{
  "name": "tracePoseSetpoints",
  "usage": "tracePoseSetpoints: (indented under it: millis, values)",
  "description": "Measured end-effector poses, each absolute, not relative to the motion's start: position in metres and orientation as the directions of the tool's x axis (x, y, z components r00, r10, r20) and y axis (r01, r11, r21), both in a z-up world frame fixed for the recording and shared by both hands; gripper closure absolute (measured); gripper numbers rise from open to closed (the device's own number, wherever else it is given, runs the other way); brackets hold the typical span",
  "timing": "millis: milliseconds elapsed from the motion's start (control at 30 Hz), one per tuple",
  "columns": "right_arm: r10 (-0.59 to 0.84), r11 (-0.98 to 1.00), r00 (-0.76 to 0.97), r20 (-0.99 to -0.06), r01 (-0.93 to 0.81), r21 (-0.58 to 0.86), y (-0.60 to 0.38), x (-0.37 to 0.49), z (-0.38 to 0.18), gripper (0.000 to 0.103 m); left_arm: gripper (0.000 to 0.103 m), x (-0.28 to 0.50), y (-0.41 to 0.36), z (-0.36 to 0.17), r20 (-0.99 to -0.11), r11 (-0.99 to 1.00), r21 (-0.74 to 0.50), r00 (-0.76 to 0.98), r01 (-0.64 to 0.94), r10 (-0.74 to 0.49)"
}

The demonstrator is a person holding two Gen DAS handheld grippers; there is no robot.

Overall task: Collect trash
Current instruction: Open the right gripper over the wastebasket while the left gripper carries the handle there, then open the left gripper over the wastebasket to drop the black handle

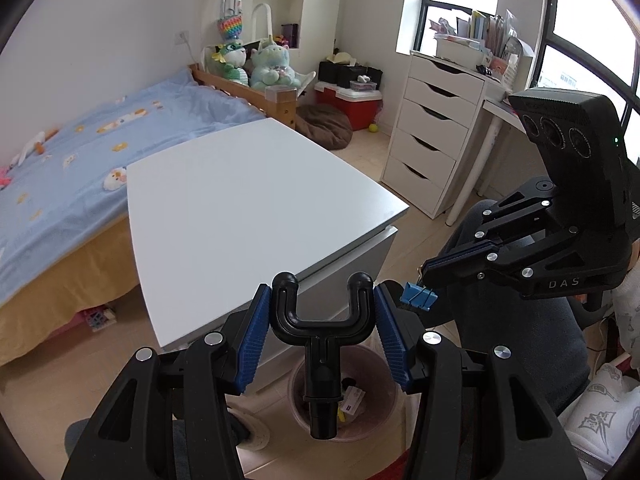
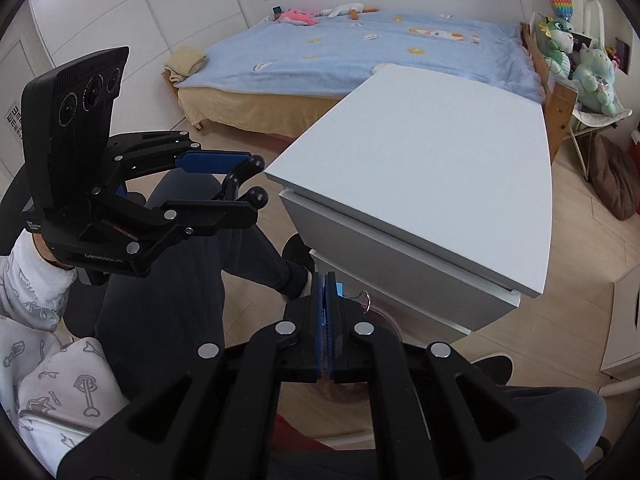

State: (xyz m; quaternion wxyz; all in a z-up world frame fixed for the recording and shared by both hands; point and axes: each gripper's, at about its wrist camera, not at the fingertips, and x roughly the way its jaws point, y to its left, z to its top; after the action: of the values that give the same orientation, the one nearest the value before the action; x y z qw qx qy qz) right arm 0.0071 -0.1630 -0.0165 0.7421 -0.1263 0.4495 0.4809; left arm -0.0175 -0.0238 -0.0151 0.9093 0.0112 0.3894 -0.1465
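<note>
2 grippers above bin (image 1: 344, 396): left gripper (image 1: 320, 320) clasps y-shaped black piece (image 1: 322, 332), right gripper (image 2: 326, 280) pinches blue clip (image 1: 418, 296).

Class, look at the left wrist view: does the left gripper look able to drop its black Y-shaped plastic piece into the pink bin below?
Probably yes. The left gripper holds the black Y-shaped plastic piece directly above the open pink bin, with nothing between them; the white table edge sits beside it, not over it.

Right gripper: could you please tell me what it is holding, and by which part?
The right gripper is shut on a blue binder clip, pinching its wire handle so the clip body hangs below.
</note>
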Motion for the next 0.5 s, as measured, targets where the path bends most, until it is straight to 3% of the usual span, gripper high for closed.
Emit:
tracePoseSetpoints:
  millis: [67, 167, 300, 500]
  values:
    - [0.587, 0.516, 0.141, -0.797, -0.824, 0.233, -0.16, 0.011, -0.019, 0.094, 0.053, -0.018, -0.023, -0.016, -0.712, 0.958, -0.097, 0.653, 0.271, -0.256]
    - [0.583, 0.536, 0.157, -0.797, -0.811, 0.232, -0.161, 0.013, -0.022, 0.031, 0.053, -0.019, -0.022, -0.017, -0.714, 0.958, -0.099, 0.652, 0.268, -0.256]
    - [0.58, 0.571, 0.196, -0.791, -0.79, 0.223, -0.165, 0.016, -0.021, 0.015, 0.053, -0.021, -0.024, -0.02, -0.719, 0.957, -0.105, 0.644, 0.27, -0.26]
    - [0.581, 0.609, 0.234, -0.78, -0.761, 0.225, -0.173, 0.016, -0.02, 0.009, 0.053, -0.024, -0.028, -0.022, -0.723, 0.954, -0.114, 0.635, 0.279, -0.272]
